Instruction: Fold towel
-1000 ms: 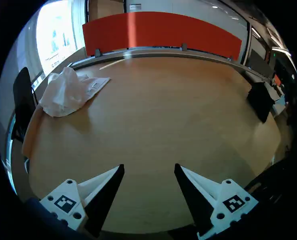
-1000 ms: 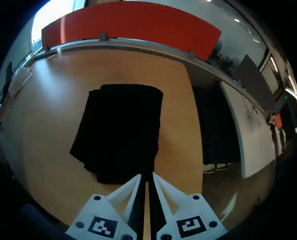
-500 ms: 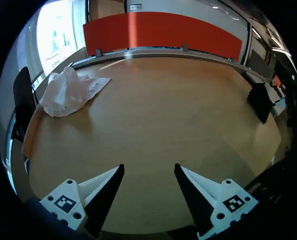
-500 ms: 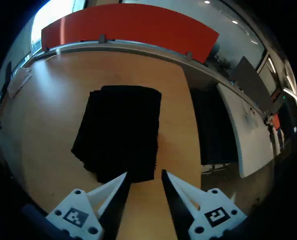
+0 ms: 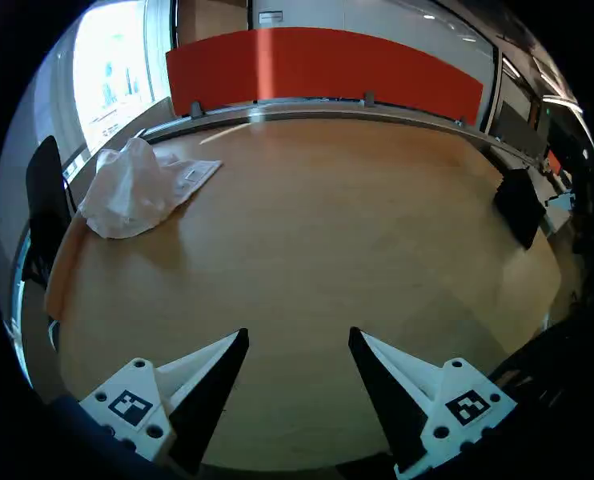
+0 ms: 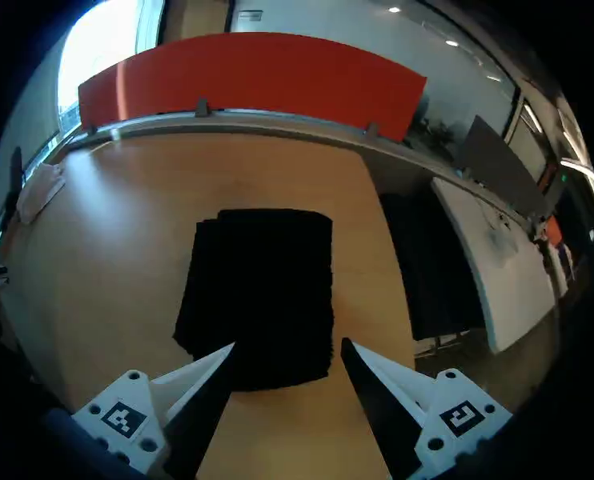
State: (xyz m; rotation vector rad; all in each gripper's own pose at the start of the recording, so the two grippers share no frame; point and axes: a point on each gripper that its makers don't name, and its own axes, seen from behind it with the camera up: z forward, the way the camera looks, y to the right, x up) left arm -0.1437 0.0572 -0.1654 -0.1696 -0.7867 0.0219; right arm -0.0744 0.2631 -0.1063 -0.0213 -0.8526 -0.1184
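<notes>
A black towel (image 6: 261, 292) lies folded into a flat rectangle on the wooden table (image 6: 121, 232) near its right edge. My right gripper (image 6: 287, 360) hovers open over the towel's near edge, fingers spread and holding nothing. In the left gripper view the same black towel (image 5: 519, 204) appears as a dark shape at the far right of the table (image 5: 321, 240). My left gripper (image 5: 299, 344) stands open above bare wood, nothing between its fingers.
A crumpled white cloth (image 5: 129, 188) with a sheet of paper under it lies at the table's far left. An orange divider panel (image 5: 329, 68) runs along the back edge. A dark chair (image 5: 45, 208) stands at the left, and a white desk (image 6: 497, 272) lies past the table's right edge.
My right gripper opened from shut to wide, let go of the towel's near edge and drew back. The left gripper has stayed still.
</notes>
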